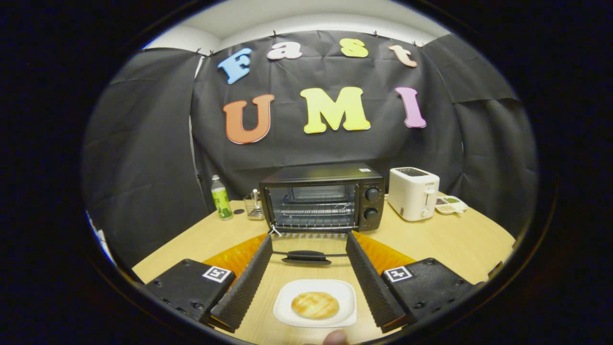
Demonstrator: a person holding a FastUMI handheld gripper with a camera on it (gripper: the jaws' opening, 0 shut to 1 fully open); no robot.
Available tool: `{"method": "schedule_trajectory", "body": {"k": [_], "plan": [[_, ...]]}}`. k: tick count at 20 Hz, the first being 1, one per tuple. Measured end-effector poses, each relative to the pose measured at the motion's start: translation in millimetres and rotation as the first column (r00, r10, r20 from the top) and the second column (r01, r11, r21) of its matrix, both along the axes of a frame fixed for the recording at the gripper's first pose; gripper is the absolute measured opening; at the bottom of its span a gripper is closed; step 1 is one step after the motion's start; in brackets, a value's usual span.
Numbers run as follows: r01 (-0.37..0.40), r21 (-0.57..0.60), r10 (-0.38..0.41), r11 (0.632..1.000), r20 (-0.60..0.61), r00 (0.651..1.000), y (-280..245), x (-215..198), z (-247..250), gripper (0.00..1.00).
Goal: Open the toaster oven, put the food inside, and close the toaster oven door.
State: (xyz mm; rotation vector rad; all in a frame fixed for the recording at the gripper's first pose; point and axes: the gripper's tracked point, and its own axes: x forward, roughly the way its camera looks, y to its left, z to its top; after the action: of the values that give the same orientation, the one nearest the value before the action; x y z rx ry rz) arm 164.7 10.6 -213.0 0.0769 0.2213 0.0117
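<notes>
Currently the gripper (309, 268) is released, fingers spread around the plate (287, 299) bearing the food (315, 305), with the toaster oven (323, 199) at 12 o'clock, door (306, 249) lowered for loading.

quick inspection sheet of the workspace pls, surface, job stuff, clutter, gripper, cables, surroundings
surface: wooden table, with an orange mat under the oven's front
job's things: toaster oven with its door down and open, rack bare; food on a white plate between the fingers
clutter: green bottle, wire basket, white toaster, small dish
grippers: gripper open, fingers either side of the plate, touching nothing
cables: nothing seen
surroundings: black cloth booth wall; a fingertip near the plate
</notes>
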Motion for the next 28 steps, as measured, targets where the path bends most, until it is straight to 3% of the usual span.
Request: {"method": "schedule_trajectory", "body": {"k": [3,10,14,24,28], "plan": [[-0.006,0.000,0.006,1.000,-0.020,1.000,0,-14,-19,1.00],[-0.016,0.005,0.017,1.000,-0.191,0.981,4,-25,-98,1.00],[0.026,0.011,-0.022,1.000,-0.284,0.958,-5,-25,-129,1.00],[0.040,0.038,-0.024,0.998,-0.353,0.935,-4,-20,-150,0.95],[0.030,0.059,-0.007,0.998,-0.358,0.934,-6,-18,-150,0.87]]}}
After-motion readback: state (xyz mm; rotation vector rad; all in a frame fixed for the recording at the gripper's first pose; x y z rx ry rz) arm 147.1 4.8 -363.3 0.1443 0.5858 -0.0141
